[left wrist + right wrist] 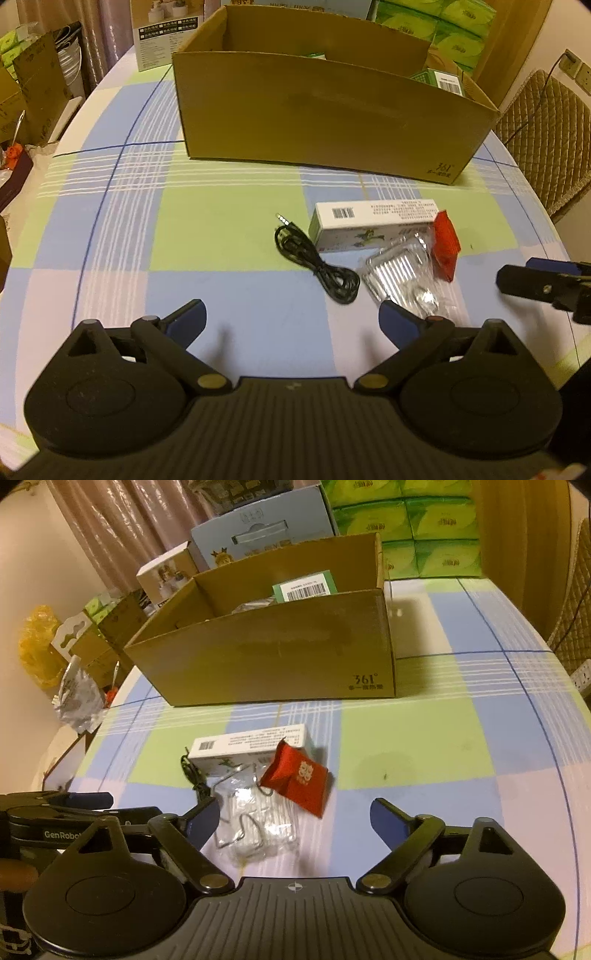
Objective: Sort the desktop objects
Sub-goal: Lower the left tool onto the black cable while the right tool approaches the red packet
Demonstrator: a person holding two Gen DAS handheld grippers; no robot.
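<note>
On the checked tablecloth lie a white carton (373, 218) (251, 744), a coiled black audio cable (317, 262) (194, 775), a clear plastic packet of metal hooks (402, 269) (258, 823) and a red packet (445, 245) (299, 779). Behind them stands an open cardboard box (325, 114) (273, 650) holding a green-labelled carton (304, 587). My left gripper (291, 317) is open and empty, just short of the cable and the hook packet. My right gripper (293, 812) is open and empty, with the hook packet by its left finger; it also shows in the left wrist view (535, 284).
Green tissue packs (424, 528) and printed boxes (258, 528) are stacked behind the cardboard box. More cartons and a crumpled bag (79, 698) sit off the table's left edge. A quilted chair (546, 136) stands to the right. The left gripper's body shows in the right wrist view (55, 812).
</note>
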